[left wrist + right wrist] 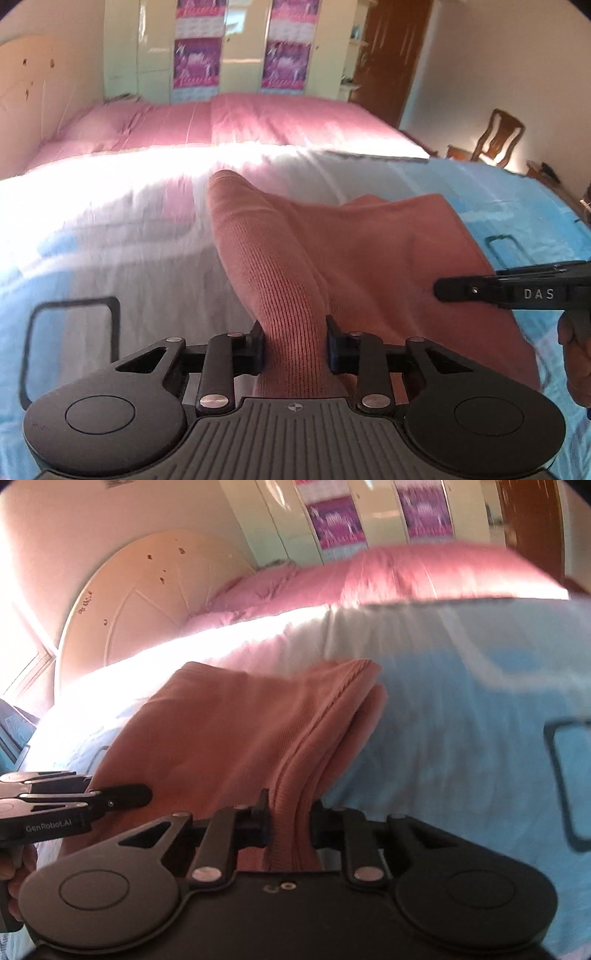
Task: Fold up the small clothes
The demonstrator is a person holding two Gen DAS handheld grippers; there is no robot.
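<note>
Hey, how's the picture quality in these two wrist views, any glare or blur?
Left wrist view: sunlight blows out a band across the bed, the knit cloth near the gripper is sharp, the far room soft and bowed by the fisheye. Right wrist view: the same glare, heavier motion blur on the cloth and bedding.

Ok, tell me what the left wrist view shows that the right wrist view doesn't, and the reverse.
Only the left wrist view: a wooden chair by the far wall. Only the right wrist view: the round cream headboard. Both: the pink knit garment on the light blue sheet, the pink bedcover, and each claw, left and right, shut on a garment edge.
</note>
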